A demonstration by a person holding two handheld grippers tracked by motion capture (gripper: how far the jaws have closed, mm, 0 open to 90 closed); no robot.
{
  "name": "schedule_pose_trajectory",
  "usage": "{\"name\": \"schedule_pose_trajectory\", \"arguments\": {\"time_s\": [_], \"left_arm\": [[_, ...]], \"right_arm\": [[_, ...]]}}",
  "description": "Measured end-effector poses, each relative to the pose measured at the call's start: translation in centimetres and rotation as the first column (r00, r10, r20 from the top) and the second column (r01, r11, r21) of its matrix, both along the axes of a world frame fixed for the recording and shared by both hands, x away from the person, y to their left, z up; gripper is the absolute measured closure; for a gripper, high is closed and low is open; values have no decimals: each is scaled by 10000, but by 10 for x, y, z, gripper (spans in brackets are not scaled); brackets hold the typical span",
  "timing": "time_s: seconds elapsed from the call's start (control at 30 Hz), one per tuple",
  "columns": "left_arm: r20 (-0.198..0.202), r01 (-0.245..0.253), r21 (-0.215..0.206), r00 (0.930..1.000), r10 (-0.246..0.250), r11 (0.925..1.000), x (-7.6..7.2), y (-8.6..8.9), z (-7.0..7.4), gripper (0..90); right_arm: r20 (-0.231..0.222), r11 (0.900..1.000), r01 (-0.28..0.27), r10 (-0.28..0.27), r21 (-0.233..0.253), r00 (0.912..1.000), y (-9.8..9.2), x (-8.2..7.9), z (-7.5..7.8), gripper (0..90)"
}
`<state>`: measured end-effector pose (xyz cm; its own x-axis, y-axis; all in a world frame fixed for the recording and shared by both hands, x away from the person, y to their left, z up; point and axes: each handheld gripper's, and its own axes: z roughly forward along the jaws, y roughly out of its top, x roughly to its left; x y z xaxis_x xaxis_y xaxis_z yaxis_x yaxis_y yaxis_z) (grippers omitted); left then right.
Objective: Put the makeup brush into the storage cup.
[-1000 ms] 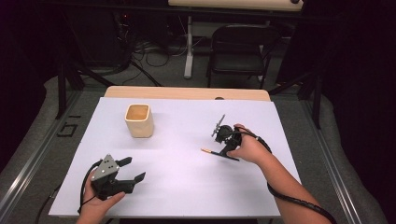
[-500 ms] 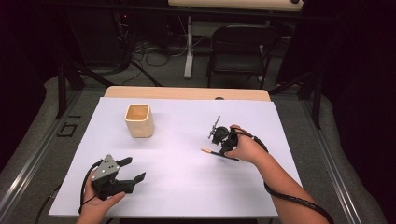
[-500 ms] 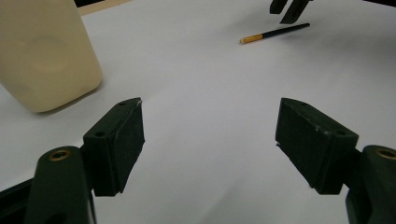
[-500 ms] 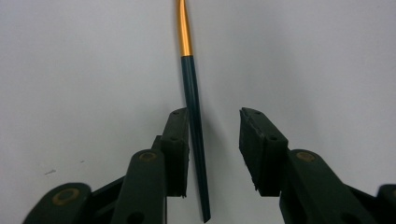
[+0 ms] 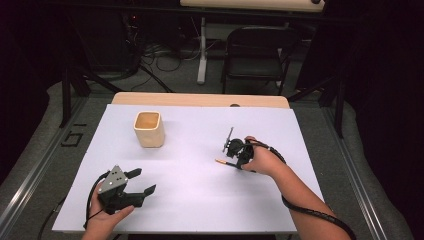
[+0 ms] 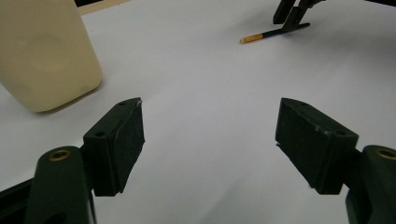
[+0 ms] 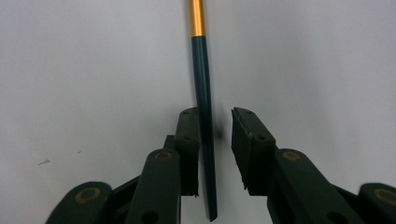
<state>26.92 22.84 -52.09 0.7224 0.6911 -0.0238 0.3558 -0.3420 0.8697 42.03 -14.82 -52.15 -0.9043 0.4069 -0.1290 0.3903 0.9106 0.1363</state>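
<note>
A slim dark pen with an orange end (image 5: 220,161) lies on the white table right of centre. My right gripper (image 5: 234,159) points down over it. In the right gripper view the pen (image 7: 203,93) runs between the jaws of that gripper (image 7: 215,116); it rests against the left jaw, and a gap separates it from the right jaw, so this gripper is open. My left gripper (image 5: 142,181) is held low near the front left, wide open with nothing inside (image 6: 210,135). From there the pen (image 6: 261,36) lies far ahead, under the other gripper's fingertips (image 6: 289,16).
A cream square cup (image 5: 149,129) stands upright at the back left, close on the left in the left gripper view (image 6: 46,51). The white sheet (image 5: 200,210) covers the table. A dark chair (image 5: 257,55) and cables sit beyond the far edge.
The right hand has edged slightly left over the pen. The pen and the left gripper have stayed in place.
</note>
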Motion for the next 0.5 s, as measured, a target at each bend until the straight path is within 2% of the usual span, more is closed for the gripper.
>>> {"name": "schedule_pose_trajectory", "arguments": {"time_s": [0.5], "left_arm": [[19, -32, -12, 10000, 32, 10000, -1, 0, 0, 240]], "right_arm": [[-157, 9995, -130, 126, -294, 9998, 2, 2, -3, 765]]}}
